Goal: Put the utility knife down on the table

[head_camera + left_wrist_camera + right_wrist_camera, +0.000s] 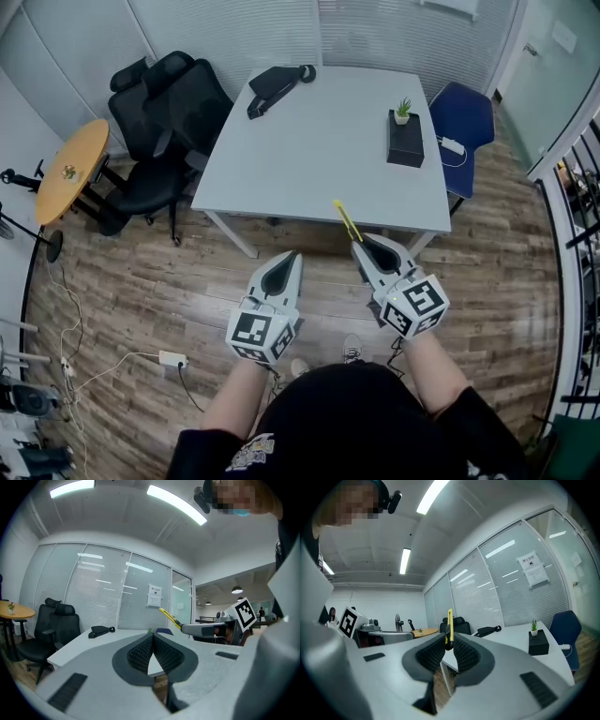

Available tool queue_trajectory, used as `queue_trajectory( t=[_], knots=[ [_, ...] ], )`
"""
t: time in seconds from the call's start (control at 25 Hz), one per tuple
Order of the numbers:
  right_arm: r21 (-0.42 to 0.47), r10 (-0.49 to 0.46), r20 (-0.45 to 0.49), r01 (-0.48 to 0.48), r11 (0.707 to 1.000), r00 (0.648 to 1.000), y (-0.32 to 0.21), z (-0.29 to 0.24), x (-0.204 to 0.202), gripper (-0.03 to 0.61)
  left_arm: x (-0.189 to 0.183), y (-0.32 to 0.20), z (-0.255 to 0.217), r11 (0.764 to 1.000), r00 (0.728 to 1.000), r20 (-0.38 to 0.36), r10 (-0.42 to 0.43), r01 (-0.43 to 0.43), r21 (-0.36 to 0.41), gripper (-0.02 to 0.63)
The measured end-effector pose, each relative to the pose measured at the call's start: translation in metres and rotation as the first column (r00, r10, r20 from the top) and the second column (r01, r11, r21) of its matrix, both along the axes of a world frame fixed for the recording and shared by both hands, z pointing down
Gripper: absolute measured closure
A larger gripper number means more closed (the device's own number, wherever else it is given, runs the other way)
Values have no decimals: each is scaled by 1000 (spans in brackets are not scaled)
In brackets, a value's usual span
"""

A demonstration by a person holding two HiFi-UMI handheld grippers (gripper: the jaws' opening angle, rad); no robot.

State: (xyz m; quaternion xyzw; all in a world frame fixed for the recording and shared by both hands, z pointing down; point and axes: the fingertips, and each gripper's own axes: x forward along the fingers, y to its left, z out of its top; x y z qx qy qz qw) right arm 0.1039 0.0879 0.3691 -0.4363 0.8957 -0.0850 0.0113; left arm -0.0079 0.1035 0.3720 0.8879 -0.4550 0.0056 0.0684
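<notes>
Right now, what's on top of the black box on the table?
A small potted plant stands on the black box, toward its far end. Nothing else shows on top. The part of the top under the pot is covered.

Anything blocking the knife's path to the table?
Nothing visible. The right gripper holds the utility knife by the near edge of the table; that stretch is bare. The black box sits farther back.

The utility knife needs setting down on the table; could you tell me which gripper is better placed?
Probably the right gripper: it clamps the utility knife, which points toward the table, just ahead. The left gripper is shut and empty.
</notes>
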Motion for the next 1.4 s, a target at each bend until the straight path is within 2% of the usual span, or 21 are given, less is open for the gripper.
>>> queue_trajectory(
  t=[0.92, 1.16, 1.4],
  knots=[
    [-15, -76, 14, 77, 997, 997, -46, 9, 66, 522, 68, -32, 6, 997, 997, 4, -83, 83, -5, 609],
    [-21, -68, 4, 68, 997, 998, -56, 12, 64, 522, 64, -45, 7, 997, 997, -6, -75, 75, -6, 609],
    [-24, -23, -8, 23, 999, 1000, -83, 15, 43, 522, 47, -73, 13, 1000, 1000, -8, -16, 16, -12, 609]
  ],
)
